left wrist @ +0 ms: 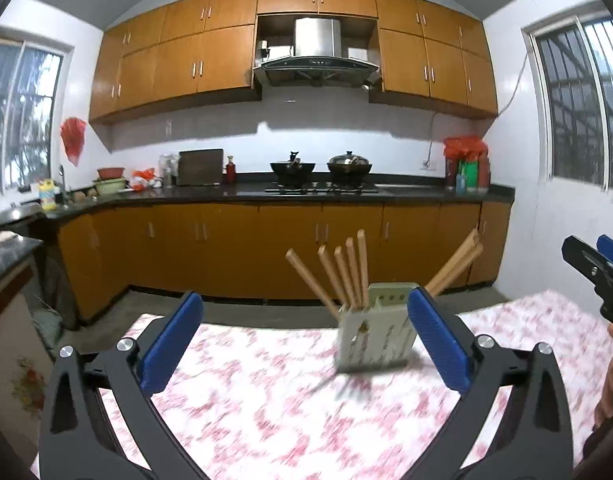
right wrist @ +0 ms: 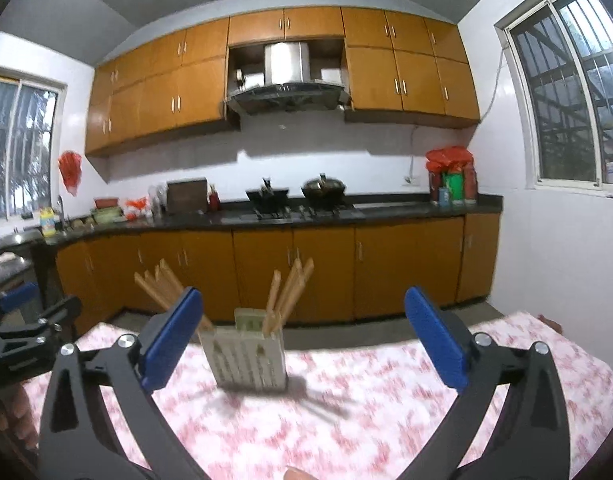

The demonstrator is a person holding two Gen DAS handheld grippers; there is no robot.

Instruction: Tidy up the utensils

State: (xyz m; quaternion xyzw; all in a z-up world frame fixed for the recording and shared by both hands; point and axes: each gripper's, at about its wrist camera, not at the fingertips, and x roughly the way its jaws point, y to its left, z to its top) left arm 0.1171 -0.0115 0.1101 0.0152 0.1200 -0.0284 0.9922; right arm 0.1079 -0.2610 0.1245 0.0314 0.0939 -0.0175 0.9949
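Your left tool [left wrist: 304, 344]: blue pads spread wide, nothing between them. Your right tool [right wrist: 302, 340]: likewise spread, empty. Pale slotted plastic utensil holder [right wrist: 246, 360]: upright on the pink floral-clothed table [right wrist: 386, 420], wooden chopsticks [left wrist: 346, 272] standing inside.

Left tongs [left wrist: 304, 338], right tongs [right wrist: 302, 338] (both agape)
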